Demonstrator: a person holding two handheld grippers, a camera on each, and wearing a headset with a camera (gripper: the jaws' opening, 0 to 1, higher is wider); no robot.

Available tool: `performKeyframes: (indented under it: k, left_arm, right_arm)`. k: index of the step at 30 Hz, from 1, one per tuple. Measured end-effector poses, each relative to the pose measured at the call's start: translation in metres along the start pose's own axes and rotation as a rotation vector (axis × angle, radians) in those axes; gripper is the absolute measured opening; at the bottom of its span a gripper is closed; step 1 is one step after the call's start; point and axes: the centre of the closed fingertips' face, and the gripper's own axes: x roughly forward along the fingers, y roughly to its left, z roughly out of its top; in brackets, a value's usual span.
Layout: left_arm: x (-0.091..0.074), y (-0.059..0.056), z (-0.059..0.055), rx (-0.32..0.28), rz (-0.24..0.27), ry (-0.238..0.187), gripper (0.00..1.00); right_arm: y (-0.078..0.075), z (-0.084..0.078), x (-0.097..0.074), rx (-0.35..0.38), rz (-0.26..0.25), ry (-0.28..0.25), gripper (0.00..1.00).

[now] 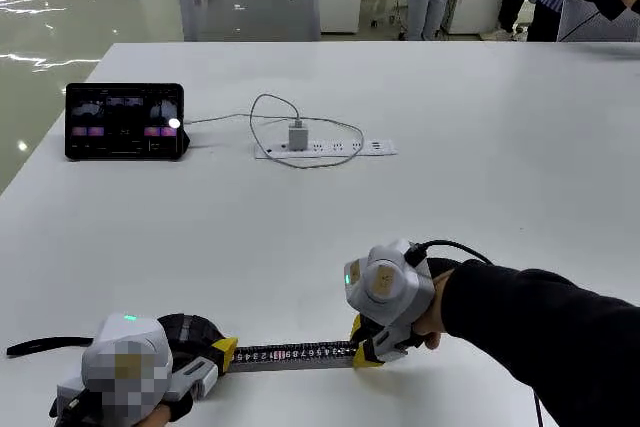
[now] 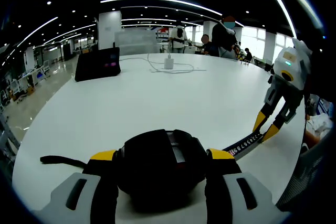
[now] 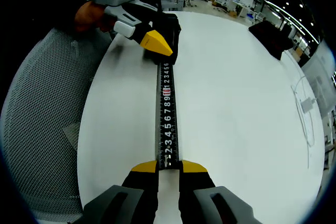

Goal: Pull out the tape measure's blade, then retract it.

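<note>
the left gripper (image 2: pixel 161 155) has its jaws clamped on the black tape measure case (image 1: pixel 190 332) on the white desk (image 1: pixel 400 207). the right gripper (image 3: pixel 168 167) pinches the end of the blade (image 3: pixel 167 114) in its jaws, and the blade lies flat between the two grippers.

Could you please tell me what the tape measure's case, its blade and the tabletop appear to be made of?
The case looks like black plastic or rubber, with a matte finish and moulded ridges. The blade is probably thin painted metal: it is a dark, flat strip with crisp white printed numerals and a slight sheen. The tabletop seems to be smooth white laminate or similar, satin, with faint reflections.
</note>
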Motion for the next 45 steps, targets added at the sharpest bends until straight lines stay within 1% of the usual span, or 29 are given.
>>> performKeyframes:
  k: [11, 13, 20, 28, 32, 38, 41, 45]
  left_arm:
    - [0.0, 0.0, 0.0, -0.003, -0.004, 0.005, 0.62]
    - [0.0, 0.0, -0.001, -0.001, -0.004, 0.006, 0.62]
    - [0.0, 0.0, -0.001, 0.001, -0.002, 0.014, 0.62]
    - [0.0, 0.0, -0.001, 0.004, 0.001, 0.006, 0.62]
    - [0.0, 0.001, 0.0, -0.007, -0.002, 0.007, 0.62]
    - [-0.001, 0.004, 0.001, -0.057, -0.015, 0.0, 0.62]
    - [-0.001, 0.003, 0.001, -0.051, -0.017, 0.002, 0.62]
    - [-0.001, 0.002, 0.001, -0.049, -0.019, 0.002, 0.61]
  right_arm:
    - [0.0, 0.002, 0.001, 0.03, -0.009, -0.006, 0.1]
    - [0.0, 0.003, 0.001, 0.044, -0.012, -0.006, 0.11]
    - [0.0, 0.005, 0.002, 0.033, -0.013, 0.001, 0.11]
    - [-0.001, 0.008, 0.003, 0.056, -0.02, -0.031, 0.11]
    - [-0.001, 0.009, 0.004, 0.059, -0.024, -0.035, 0.11]
    - [-0.001, 0.013, 0.005, 0.066, -0.027, -0.056, 0.1]
    - [-0.002, 0.014, 0.005, 0.053, -0.025, -0.051, 0.1]
    - [-0.002, 0.016, 0.005, 0.053, -0.026, -0.054, 0.1]
